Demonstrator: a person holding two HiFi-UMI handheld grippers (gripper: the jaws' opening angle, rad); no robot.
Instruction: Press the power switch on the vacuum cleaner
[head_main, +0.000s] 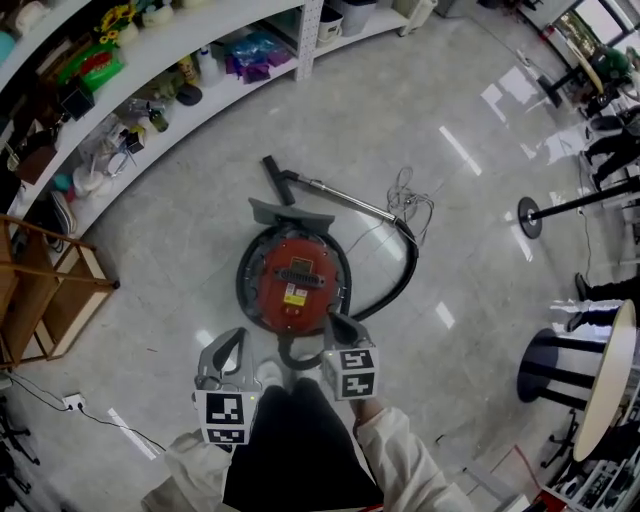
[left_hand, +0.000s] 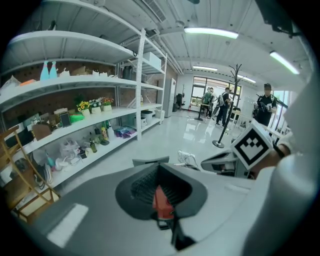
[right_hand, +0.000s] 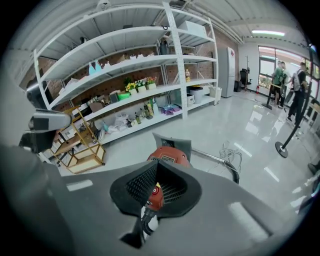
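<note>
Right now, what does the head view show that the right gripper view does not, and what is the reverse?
Only the head view shows the whole curve of the black hose beside the red round vacuum cleaner, and a pale round table at the right edge. Only the right gripper view shows a ceiling light and people standing near the bright windows. Both show the vacuum cleaner, its metal wand, the loose white cable and the wooden rack.
</note>
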